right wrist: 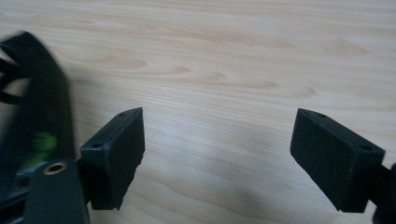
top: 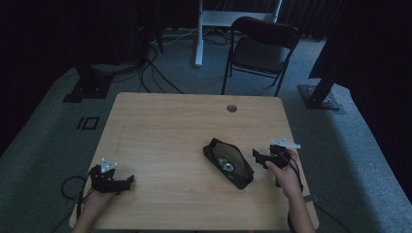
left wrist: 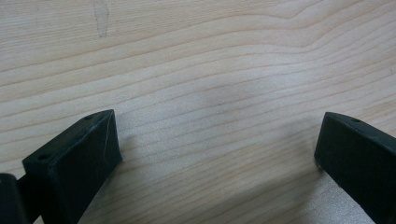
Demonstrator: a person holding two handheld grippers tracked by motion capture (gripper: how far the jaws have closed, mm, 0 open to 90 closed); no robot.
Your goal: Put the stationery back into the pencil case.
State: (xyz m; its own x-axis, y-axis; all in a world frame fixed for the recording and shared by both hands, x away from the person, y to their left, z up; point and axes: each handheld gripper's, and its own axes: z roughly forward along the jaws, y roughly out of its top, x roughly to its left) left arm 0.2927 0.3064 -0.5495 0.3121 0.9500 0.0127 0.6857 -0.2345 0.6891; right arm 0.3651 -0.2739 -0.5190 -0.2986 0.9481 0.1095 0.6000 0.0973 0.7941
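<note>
Both grippers rested apart on the wooden table [top: 165, 131], with an open black zip pouch [top: 228, 162] lying between them, nearer the right one.

In the high view the pouch lay slantwise on the right half of the table, its mouth open and something pale green showing inside. The right gripper [top: 258, 156], held in the person's right hand [top: 284, 170], sat just beside the pouch's right edge; in the right gripper view its jaws stood wide apart over bare wood, holding nothing, and the pouch's blurred black edge [right wrist: 44, 112] showed at the left. The left gripper [top: 127, 182] lay near the table's front left corner, well apart from the pouch, its jaws likewise spread wide and empty above the wood grain [left wrist: 210, 70].
</note>
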